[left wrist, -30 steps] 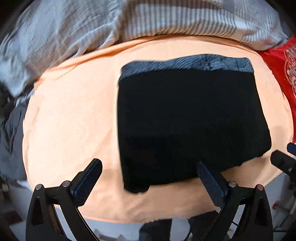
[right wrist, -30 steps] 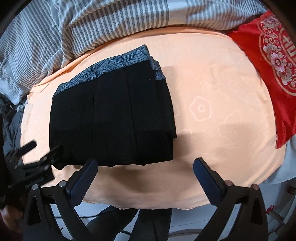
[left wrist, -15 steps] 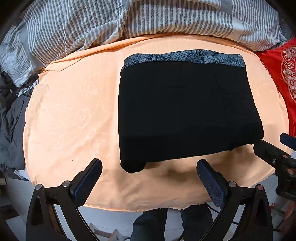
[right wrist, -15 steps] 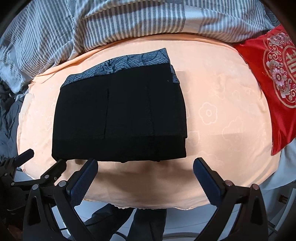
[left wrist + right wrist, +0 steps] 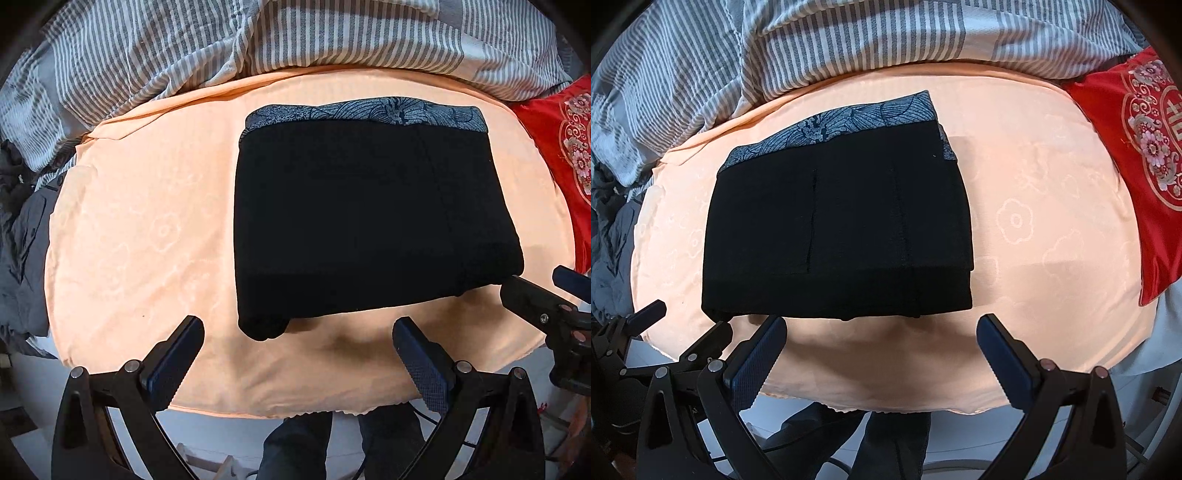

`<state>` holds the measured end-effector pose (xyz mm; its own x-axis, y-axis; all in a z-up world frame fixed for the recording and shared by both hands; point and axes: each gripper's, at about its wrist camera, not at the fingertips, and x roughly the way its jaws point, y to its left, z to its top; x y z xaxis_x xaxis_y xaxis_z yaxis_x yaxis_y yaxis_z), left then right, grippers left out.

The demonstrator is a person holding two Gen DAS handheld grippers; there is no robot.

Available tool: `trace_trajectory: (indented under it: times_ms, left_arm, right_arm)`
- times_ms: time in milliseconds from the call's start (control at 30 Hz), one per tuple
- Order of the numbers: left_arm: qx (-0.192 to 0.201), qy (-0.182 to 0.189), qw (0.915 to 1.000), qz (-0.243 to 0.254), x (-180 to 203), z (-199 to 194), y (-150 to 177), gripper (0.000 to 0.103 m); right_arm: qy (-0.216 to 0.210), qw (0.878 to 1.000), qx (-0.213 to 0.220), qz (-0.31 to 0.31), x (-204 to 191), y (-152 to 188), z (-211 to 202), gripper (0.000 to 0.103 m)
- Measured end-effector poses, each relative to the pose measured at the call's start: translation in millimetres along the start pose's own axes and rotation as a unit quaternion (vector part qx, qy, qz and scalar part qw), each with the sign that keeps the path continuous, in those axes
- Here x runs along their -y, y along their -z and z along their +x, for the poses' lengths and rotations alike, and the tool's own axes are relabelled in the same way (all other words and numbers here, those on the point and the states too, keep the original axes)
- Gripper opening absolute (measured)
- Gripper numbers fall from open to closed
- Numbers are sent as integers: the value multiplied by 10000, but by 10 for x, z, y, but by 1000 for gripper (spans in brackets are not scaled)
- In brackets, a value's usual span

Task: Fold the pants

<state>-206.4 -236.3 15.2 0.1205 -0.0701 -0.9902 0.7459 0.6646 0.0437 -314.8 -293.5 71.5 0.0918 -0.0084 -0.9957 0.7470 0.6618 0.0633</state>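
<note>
The black pants (image 5: 369,218) lie folded into a flat rectangle on the orange sheet (image 5: 140,229), with a blue-grey patterned waistband (image 5: 369,110) along the far edge. They also show in the right wrist view (image 5: 838,236). My left gripper (image 5: 295,350) is open and empty, just short of the pants' near edge. My right gripper (image 5: 879,350) is open and empty, also near that edge. Each gripper shows at the side of the other's view: the right one (image 5: 554,306), the left one (image 5: 646,332).
A grey striped duvet (image 5: 258,37) is bunched along the far side. A red embroidered cushion (image 5: 1145,147) lies at the right. Dark grey clothing (image 5: 22,240) hangs at the left. The bed's near edge and the person's legs (image 5: 332,443) are below the grippers.
Both grippers have pulled back toward the bed's near edge, away from the folded pants. The pants lie still and both grippers stay open.
</note>
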Motion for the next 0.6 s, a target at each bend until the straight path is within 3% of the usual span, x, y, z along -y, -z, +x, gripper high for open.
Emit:
trace_trajectory:
  times_ms: [600]
  left_arm:
    - [-32, -22, 10000, 22, -37, 22, -31, 103]
  right_arm:
    - [26, 10000, -15, 31, -7, -2, 28, 103]
